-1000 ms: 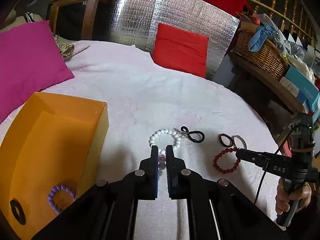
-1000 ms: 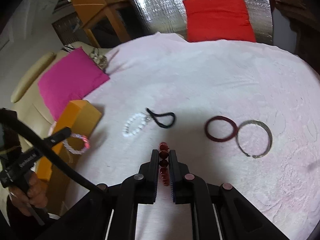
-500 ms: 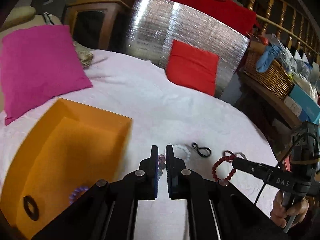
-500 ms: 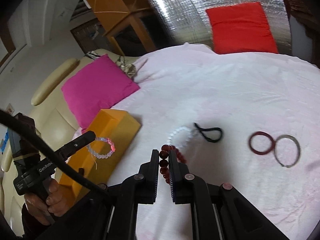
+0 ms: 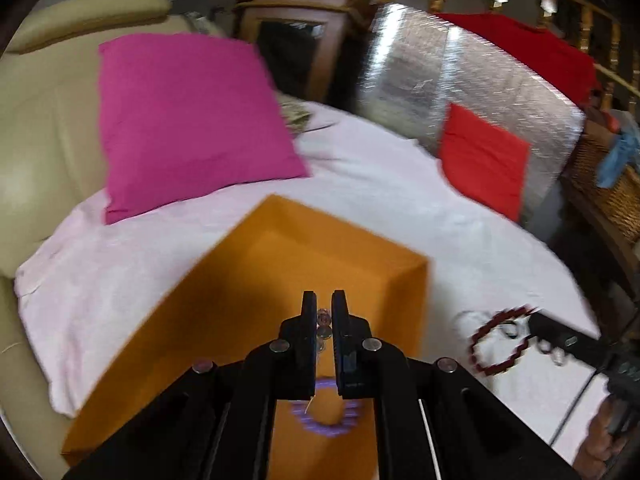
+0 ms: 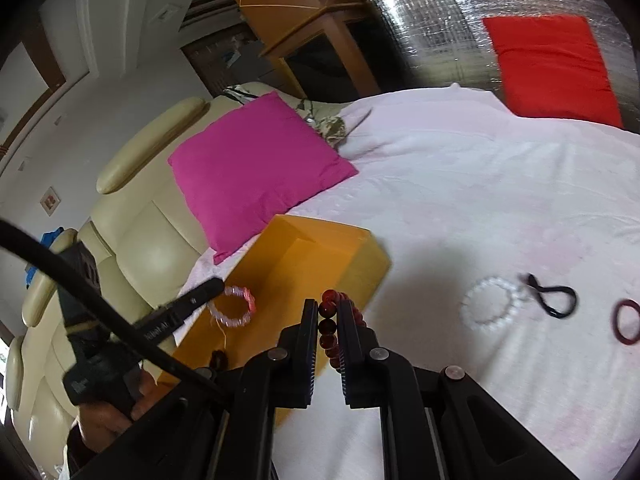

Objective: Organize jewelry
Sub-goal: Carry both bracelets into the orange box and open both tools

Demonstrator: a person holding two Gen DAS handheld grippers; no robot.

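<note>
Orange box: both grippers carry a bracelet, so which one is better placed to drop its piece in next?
Left. The left gripper holds the pale pink bracelet directly above the orange box; the right gripper, with the dark red bracelet, is likely beside it.

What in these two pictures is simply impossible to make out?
- Left wrist view: most of the purple bracelet in the orange box is hidden behind the left gripper, and blurred.
- Same view: the pale bracelet it grips shows only as a few beads.
- Right wrist view: the dark red ring is cut off by the picture's edge.
- Right wrist view: the right gripper covers part of the red bead bracelet.
</note>
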